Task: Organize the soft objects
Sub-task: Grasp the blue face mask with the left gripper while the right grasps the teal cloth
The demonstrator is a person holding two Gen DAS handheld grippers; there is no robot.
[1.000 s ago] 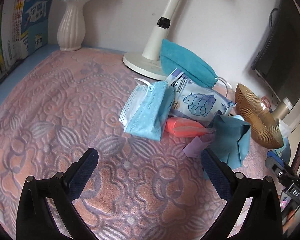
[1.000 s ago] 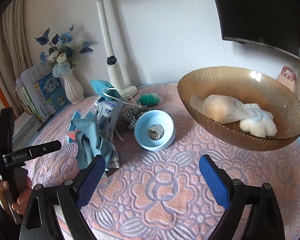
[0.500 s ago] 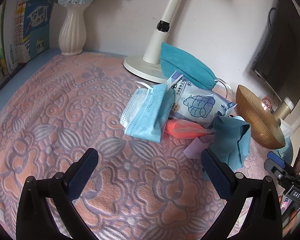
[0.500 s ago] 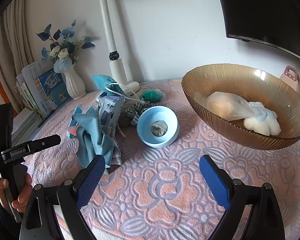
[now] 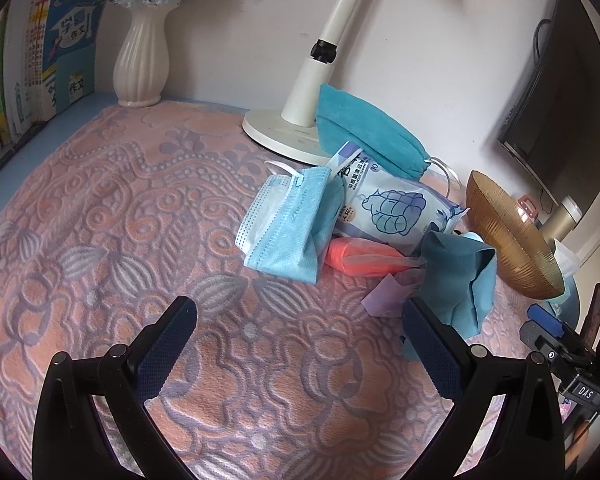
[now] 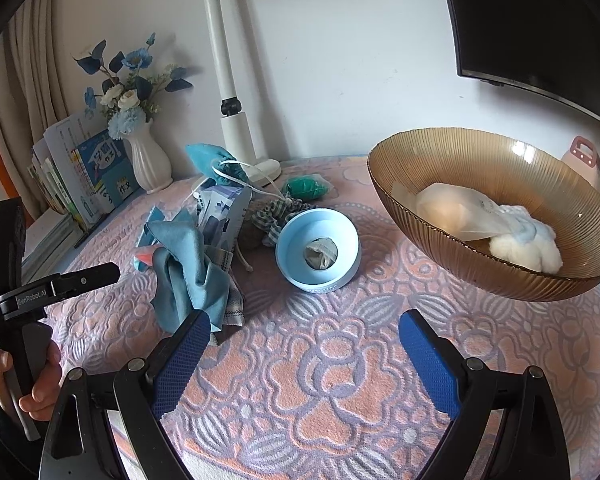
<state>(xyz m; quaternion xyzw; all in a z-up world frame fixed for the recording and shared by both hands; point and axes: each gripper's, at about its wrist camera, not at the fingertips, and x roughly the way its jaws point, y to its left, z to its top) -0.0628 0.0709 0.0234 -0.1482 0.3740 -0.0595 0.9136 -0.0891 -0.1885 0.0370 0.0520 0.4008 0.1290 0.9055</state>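
Soft objects lie heaped in the middle of the bench (image 5: 100, 240), on its pink patterned cloth: a stack of light blue face masks (image 5: 288, 224), a wipes packet (image 5: 392, 208) leaning on them, an orange pouch (image 5: 360, 258) just beside, and a crumpled teal cloth (image 5: 456, 276) at the pile's near right edge. A darker teal mask (image 5: 364, 136) rests against the lamp base (image 5: 276, 136). Your left tool (image 5: 300, 336) hangs released above the bare cloth just short of the masks, its jaws wide apart with nothing between them. Your right tool (image 6: 304, 344) is likewise released and empty, over the cloth in front of the light blue dish (image 6: 318, 250). To its right, the amber bowl (image 6: 496, 276) holds a bagged pale item and a white fluffy piece (image 6: 528, 252). Your left hand (image 6: 36, 380) grips the left tool's handle at the frame's edge.
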